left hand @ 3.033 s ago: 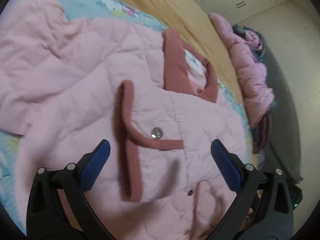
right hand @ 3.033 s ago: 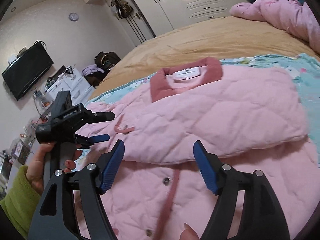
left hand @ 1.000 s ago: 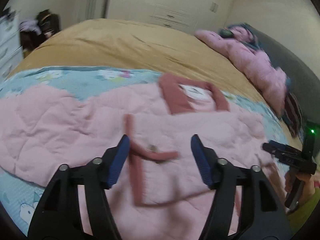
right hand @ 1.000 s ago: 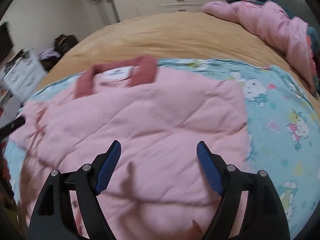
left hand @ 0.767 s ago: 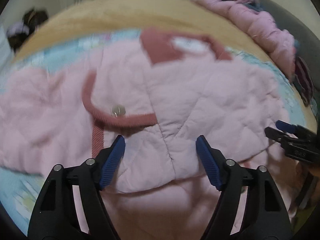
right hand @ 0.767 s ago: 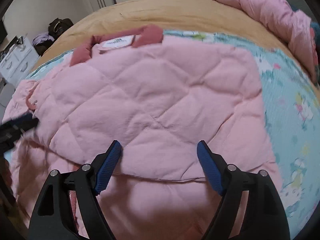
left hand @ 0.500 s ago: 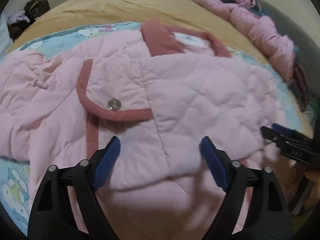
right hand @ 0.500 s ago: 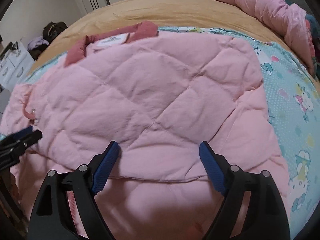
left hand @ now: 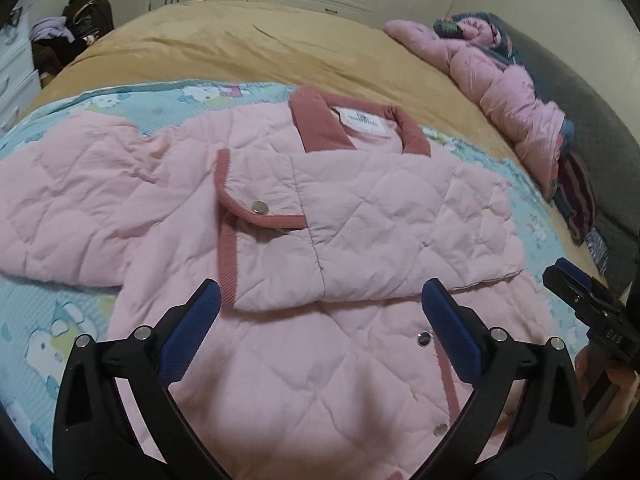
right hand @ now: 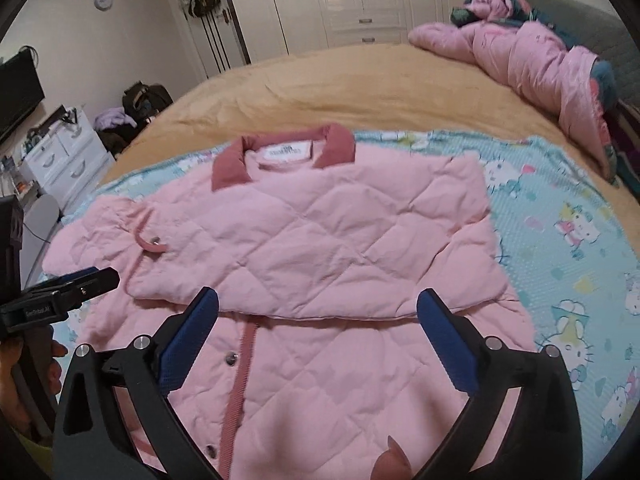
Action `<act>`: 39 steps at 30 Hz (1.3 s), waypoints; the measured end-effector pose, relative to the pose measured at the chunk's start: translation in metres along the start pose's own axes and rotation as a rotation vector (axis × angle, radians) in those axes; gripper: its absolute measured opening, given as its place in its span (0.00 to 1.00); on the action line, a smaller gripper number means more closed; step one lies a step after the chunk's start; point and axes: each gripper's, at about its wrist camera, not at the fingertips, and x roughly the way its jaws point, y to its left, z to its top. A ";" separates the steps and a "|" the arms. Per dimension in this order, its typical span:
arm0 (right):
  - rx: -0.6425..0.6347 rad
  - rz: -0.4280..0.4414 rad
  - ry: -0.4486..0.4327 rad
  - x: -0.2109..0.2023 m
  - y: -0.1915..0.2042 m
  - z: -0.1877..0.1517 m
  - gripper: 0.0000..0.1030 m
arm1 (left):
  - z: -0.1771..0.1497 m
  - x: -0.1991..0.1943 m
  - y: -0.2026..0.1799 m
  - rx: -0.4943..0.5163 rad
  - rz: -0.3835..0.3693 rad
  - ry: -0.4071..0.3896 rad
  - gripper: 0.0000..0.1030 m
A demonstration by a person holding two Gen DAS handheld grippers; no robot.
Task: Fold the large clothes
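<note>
The pink quilted jacket [left hand: 360, 248] lies flat on the bed [left hand: 248, 40], over a blue cartoon-print sheet [right hand: 568, 240], straight ahead of and partly beneath both pairs of jaws. One sleeve [left hand: 384, 220] is folded across the chest; the other sleeve [left hand: 68, 208] is spread out to the left of the left gripper [left hand: 320, 312]. The dark pink collar [right hand: 280, 156] sits at the far end, well beyond the jaws.

The left gripper is opening, with nothing pinched: only the jacket's front shows between the blue pads [left hand: 192, 332], which do not press on it. The right gripper [right hand: 318, 318] is opening too, likewise empty, with the folded sleeve's near edge just beyond its tips.

The jacket looks padded and soft, light for its bulk, and limp, so it will sag and drape if lifted by one point. The quilting gives it some spring, so folds may puff open again. The shell looks smooth and could slip in a shallow pinch. The better holds are probably the corded trim [left hand: 228, 264], the hem corners or the cuff of the spread sleeve, taking a full thickness of padding between the jaws rather than just the outer skin.
</note>
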 end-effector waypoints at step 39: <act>-0.196 0.176 -0.048 0.008 0.224 0.009 0.96 | -0.041 -0.111 0.219 -0.258 0.230 -0.236 0.91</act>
